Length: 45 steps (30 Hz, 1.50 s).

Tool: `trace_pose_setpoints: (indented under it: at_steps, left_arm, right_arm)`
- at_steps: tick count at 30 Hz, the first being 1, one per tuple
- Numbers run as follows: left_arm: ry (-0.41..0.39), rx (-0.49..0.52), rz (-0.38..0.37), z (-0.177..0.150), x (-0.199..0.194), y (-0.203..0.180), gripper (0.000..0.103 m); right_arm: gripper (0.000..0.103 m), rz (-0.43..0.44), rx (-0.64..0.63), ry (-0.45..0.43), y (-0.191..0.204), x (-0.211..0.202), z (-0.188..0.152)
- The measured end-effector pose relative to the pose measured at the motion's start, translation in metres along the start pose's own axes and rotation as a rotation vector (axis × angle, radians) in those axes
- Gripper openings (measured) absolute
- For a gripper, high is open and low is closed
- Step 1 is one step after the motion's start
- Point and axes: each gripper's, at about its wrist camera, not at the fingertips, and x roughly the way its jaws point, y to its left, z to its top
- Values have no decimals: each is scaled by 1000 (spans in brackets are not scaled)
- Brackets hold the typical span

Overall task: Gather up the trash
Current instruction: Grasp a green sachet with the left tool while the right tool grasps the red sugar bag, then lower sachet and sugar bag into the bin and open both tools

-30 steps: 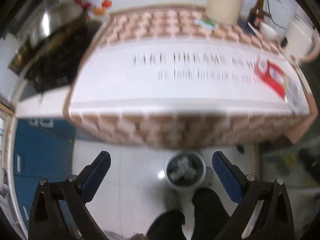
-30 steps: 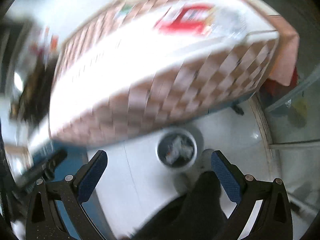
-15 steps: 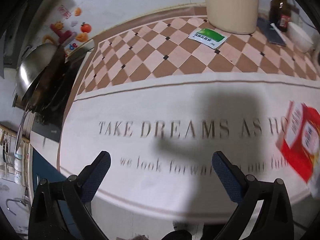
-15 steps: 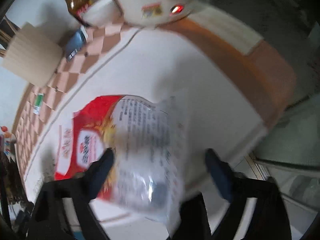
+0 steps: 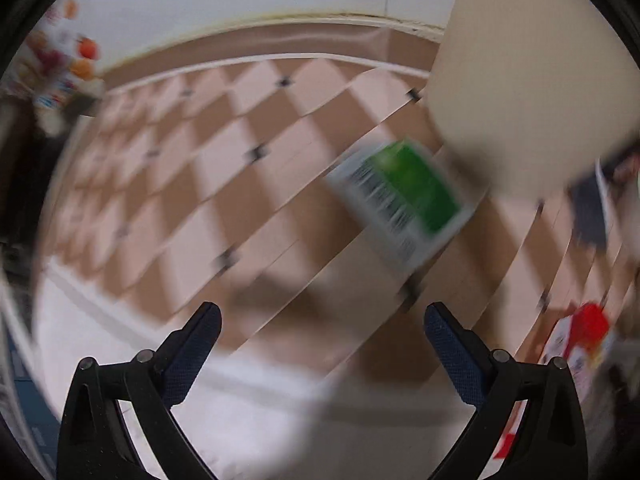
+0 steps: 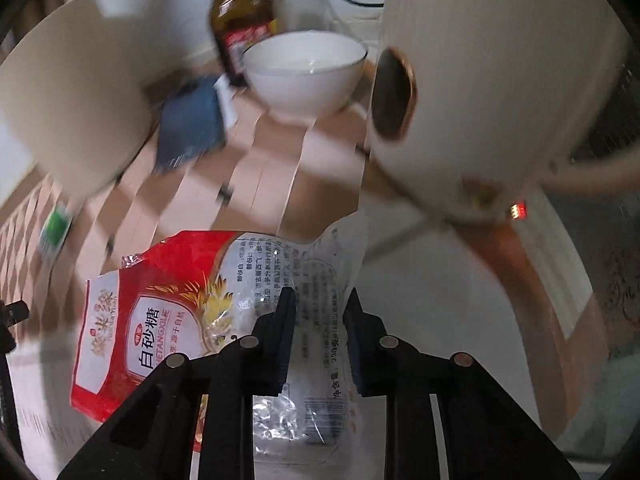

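My right gripper [image 6: 319,300] has its fingers closed in on the clear end of a red and clear sugar bag [image 6: 168,320] that lies on the white tablecloth [image 6: 432,312]; a narrow gap with plastic shows between the pads. My left gripper [image 5: 322,320] is open and empty above the checkered part of the cloth [image 5: 224,184]. A green and white packet [image 5: 404,196] lies ahead of it to the right, blurred. The packet also shows small at the left of the right wrist view [image 6: 54,230]. The sugar bag shows at the right edge of the left wrist view [image 5: 580,332].
A tall beige container [image 5: 532,80] stands just behind the green packet. A white bowl [image 6: 306,70], a brown bottle [image 6: 240,12], a dark blue packet [image 6: 192,120] and a large white kettle [image 6: 500,88] stand behind the sugar bag.
Both grippers moved forward from above the floor bin to the table. The left closed in on the green packet. The right came down on the sugar bag and its fingers closed.
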Motion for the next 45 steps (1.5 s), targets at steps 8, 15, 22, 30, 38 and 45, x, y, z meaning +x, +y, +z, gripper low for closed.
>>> trace_pose_setpoints:
  at_steps: [8, 15, 22, 30, 38, 45]
  left_arm:
    - [-79, 17, -27, 39, 24, -28, 60]
    - [-110, 75, -29, 14, -4, -17, 0]
    - [-216, 105, -64, -44, -83, 32, 0]
    - [-210, 146, -164, -158, -155, 97, 0]
    - [-68, 189, -241, -293, -160, 154, 0]
    - [118, 196, -192, -376, -103, 179, 0]
  right_arm:
    - [16, -24, 21, 0, 2, 28, 35]
    - [9, 35, 51, -12, -3, 20, 33]
    - [7, 210, 94, -86, -14, -53, 7]
    - [6, 259, 52, -177, -1, -153, -50]
    - [6, 269, 51, -166, -22, -258, -188]
    - [6, 212, 26, 55, -34, -249, -325]
